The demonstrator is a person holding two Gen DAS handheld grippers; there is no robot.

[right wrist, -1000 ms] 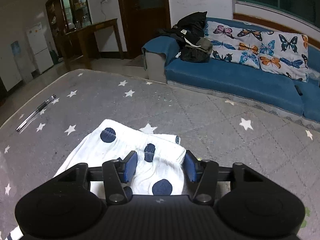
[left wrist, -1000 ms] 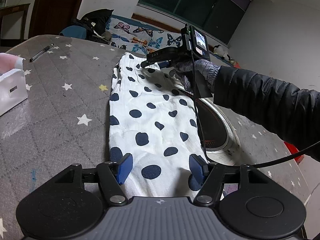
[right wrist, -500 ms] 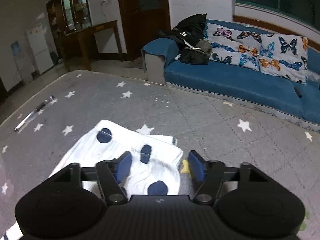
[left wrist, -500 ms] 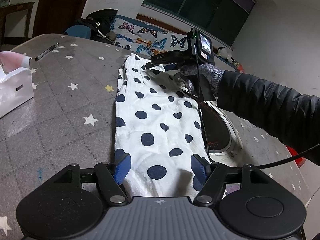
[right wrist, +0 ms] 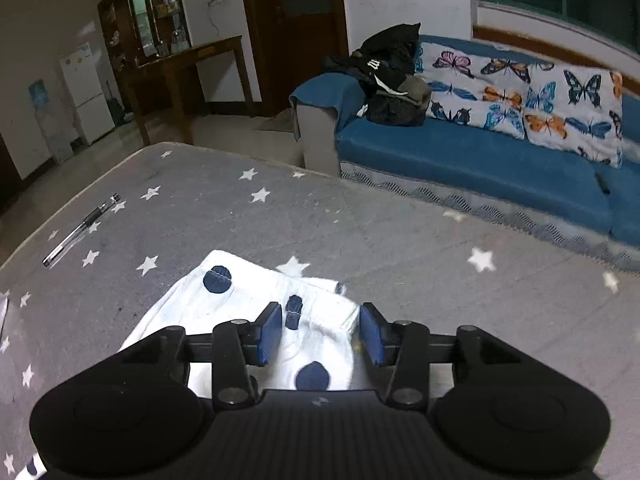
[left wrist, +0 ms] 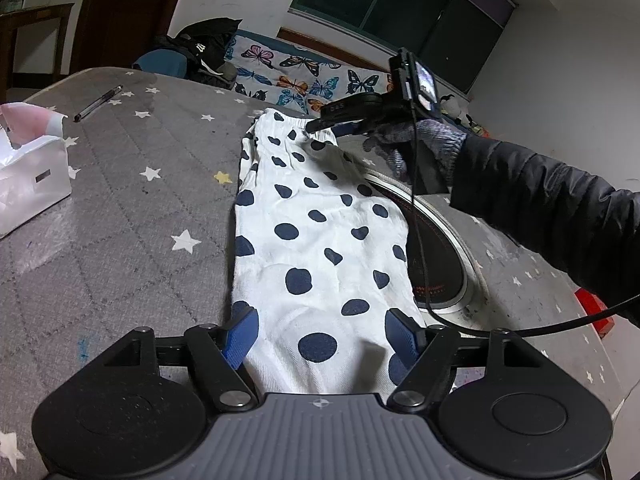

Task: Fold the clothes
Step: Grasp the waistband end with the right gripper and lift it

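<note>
**Both hand-held grippers working the ends of the spotted garment**

The white garment with navy spots (left wrist: 320,240) is lying stretched out down the middle of the left wrist frame, flat on the grey star-patterned bench (left wrist: 120,220), with its right edge draping over a round black-and-silver appliance (left wrist: 436,256).

At the bottom of that frame the left hand-held gripper (left wrist: 320,336) is sitting over the near end of the cloth, its jaws opening, blue pads (left wrist: 240,336) standing wide on either side of the fabric and not pinching it.

Up in the upper right, the right hand-held gripper (left wrist: 320,126) is reaching in, carried by a gloved hand (left wrist: 416,140) in a dark sleeve (left wrist: 540,196), its tip sitting right at the garment's far hem.

Its own camera is showing the jaws closing, with a corner of the spotted cloth (right wrist: 256,304) lying between the pads (whether they are pressing it yet I cannot tell).

A pen (right wrist: 82,230) is lying near the bench's left edge, a white box (left wrist: 28,180) is sitting at the left edge of the left wrist frame, and a blue sofa (right wrist: 480,160) with butterfly cushions is filling the upper right behind.
</note>
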